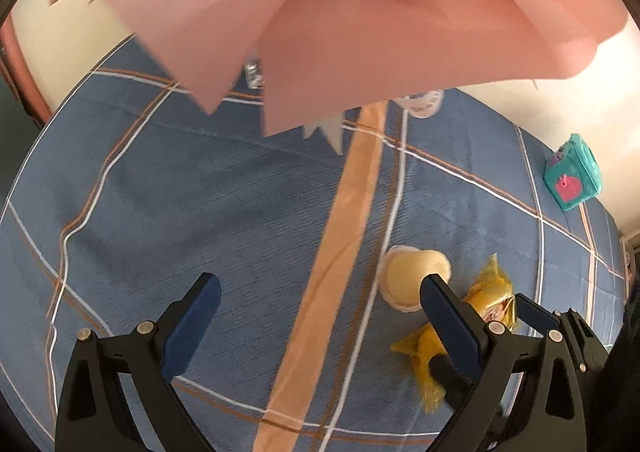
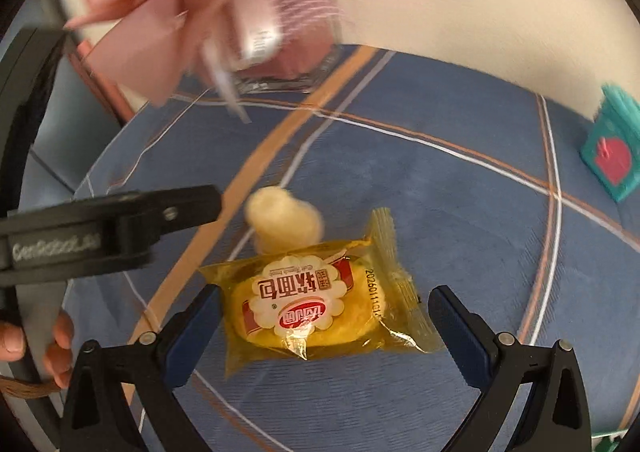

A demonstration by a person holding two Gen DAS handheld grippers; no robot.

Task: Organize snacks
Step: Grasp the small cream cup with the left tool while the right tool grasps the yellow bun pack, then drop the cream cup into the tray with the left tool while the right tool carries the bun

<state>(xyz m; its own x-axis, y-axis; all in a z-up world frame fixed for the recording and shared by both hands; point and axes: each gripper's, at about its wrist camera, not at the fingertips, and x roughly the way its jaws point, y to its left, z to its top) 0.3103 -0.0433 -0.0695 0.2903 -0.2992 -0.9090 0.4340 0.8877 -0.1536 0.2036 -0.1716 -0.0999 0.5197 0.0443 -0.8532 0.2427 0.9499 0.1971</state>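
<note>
A yellow wrapped bread snack (image 2: pixel 316 300) lies on the blue checked cloth (image 2: pixel 440 191), between the open fingers of my right gripper (image 2: pixel 324 326), which hovers just above it. A pale yellow jelly cup (image 2: pixel 284 221) lies just beyond the snack. In the left wrist view my left gripper (image 1: pixel 320 304) is open and empty above the cloth (image 1: pixel 200 211); the jelly cup (image 1: pixel 408 276) and the bread snack (image 1: pixel 492 300) show behind its right finger. The left gripper (image 2: pixel 120 223) also shows at the left of the right wrist view.
A pink cloth or bag (image 1: pixel 340 11) hangs blurred across the top of both views, with a clear container (image 2: pixel 280 63) beneath it. A teal toy box (image 1: pixel 572 171) stands at the far right by the white wall. Another clear packet (image 1: pixel 254 71) lies far back.
</note>
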